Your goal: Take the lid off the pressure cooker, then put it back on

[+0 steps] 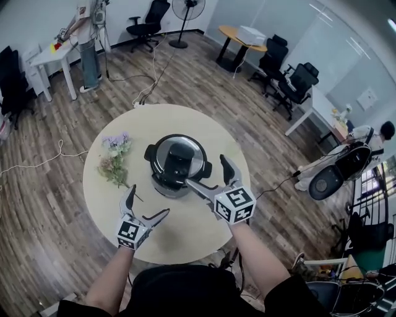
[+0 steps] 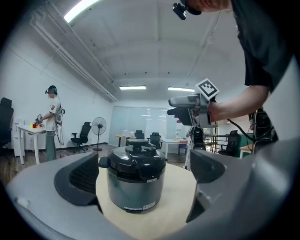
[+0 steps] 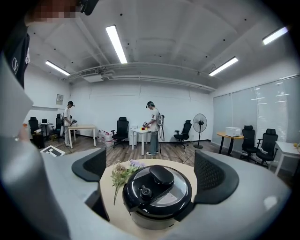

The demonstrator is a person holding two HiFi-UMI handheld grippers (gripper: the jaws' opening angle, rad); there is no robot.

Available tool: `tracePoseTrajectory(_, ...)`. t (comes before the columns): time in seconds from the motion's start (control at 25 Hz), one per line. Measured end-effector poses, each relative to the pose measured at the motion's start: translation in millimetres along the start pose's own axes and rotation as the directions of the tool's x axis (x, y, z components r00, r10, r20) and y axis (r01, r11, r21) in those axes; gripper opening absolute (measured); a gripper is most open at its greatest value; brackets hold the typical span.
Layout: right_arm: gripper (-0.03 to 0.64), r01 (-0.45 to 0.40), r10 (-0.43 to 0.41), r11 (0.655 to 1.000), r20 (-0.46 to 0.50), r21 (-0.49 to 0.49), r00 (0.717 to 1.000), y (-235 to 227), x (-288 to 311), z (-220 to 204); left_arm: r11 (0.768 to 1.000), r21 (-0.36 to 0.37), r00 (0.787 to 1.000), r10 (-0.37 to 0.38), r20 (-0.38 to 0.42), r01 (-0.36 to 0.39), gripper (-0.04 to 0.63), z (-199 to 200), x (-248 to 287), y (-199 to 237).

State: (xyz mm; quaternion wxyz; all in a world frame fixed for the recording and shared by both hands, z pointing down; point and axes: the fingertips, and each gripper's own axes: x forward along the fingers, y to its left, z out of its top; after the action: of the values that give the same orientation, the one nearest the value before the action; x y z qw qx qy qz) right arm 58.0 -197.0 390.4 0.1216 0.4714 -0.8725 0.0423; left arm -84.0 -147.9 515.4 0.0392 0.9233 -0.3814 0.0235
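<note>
A black and silver pressure cooker point(image 1: 177, 165) stands on the round beige table point(image 1: 185, 232), its lid point(image 3: 158, 188) seated on top with a black handle point(image 3: 161, 174) across it. My right gripper point(image 1: 212, 173) hovers open just right of the cooker, above lid height, with nothing between its fingers. My left gripper point(image 1: 145, 203) is open too, low over the table in front of the cooker and clear of it. In the left gripper view the cooker point(image 2: 135, 179) sits centred between the jaws, some way off, with the right gripper point(image 2: 190, 108) above it.
A bunch of dried flowers point(image 1: 116, 159) lies on the table left of the cooker. Office chairs point(image 1: 291, 80), a standing fan point(image 1: 185, 18), other tables and a person point(image 1: 86, 37) stand around the room. Cables trail over the wooden floor.
</note>
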Motion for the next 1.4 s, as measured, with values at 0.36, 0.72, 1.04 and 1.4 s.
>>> tracePoseTrajectory(0.36,0.594,-0.108,0.101,0.992,-0.107,-0.066,0.989,-24.5,47.3,-10.8,0.999,-0.051,0.997,0.011,-0.074,-0.014,0.588,-57.6,54.1,18.3)
tracePoseTrajectory(0.72,0.592,-0.182,0.156,0.978,-0.218,-0.106,0.963,-41.9,88.3,-31.1,0.999,0.001,0.982,-0.032,-0.188,0.033,0.589,-111.4,98.1,23.8)
tracePoseTrajectory(1.04,0.591,-0.267,0.211,0.955,-0.341,-0.127,0.916,-43.6,120.3,-54.2,0.997,0.037,0.971,-0.051,-0.234,0.061,0.589,-135.0,116.1,25.5)
tracePoseTrajectory(1.4,0.552,-0.432,0.265,0.885,-0.573,-0.175,0.776,-36.9,160.4,-83.4,0.999,0.047,0.972,-0.006,-0.233,0.017,0.589,-135.7,122.7,27.8)
